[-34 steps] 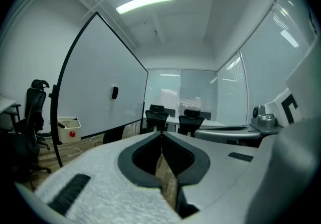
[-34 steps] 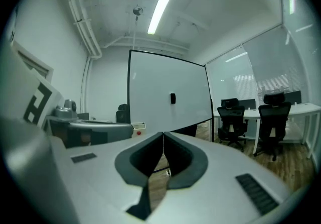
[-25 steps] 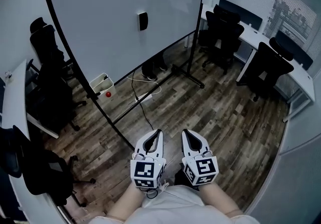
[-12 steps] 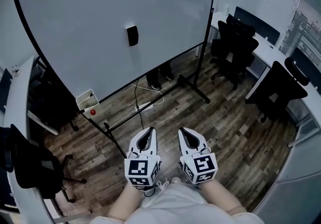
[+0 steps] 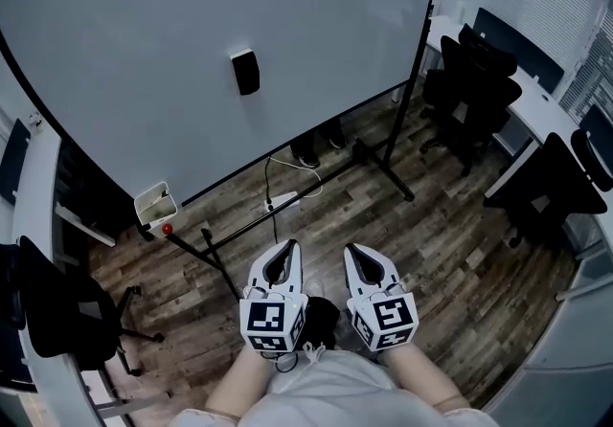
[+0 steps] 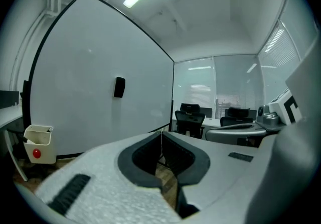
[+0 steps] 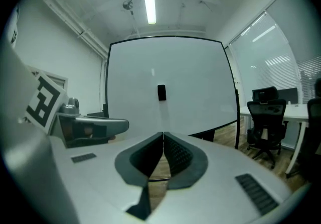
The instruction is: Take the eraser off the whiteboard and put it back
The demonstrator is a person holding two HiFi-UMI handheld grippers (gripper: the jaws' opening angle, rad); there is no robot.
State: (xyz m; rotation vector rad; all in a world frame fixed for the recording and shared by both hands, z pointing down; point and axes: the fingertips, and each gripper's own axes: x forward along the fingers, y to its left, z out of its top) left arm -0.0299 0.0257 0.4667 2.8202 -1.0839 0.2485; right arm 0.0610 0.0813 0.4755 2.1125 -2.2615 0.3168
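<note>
A black eraser (image 5: 245, 72) clings to the middle of the large whiteboard (image 5: 144, 52) on a wheeled stand. It also shows as a small dark block, the eraser (image 6: 119, 87) in the left gripper view and the eraser (image 7: 161, 92) in the right gripper view. Both grippers are held low, side by side, well short of the board. My left gripper (image 5: 289, 249) is shut and empty, its jaws touching. My right gripper (image 5: 355, 251) is likewise shut with nothing between its pads.
A white holder (image 5: 153, 202) with a red knob hangs at the board's lower left corner. Cables and a power strip (image 5: 280, 197) lie on the wood floor under the stand. Black office chairs (image 5: 484, 80) and desks stand at right; another chair (image 5: 57, 315) is at left.
The whiteboard and eraser have shifted left and grown larger in the head view. Both grippers stay side by side, shut.
</note>
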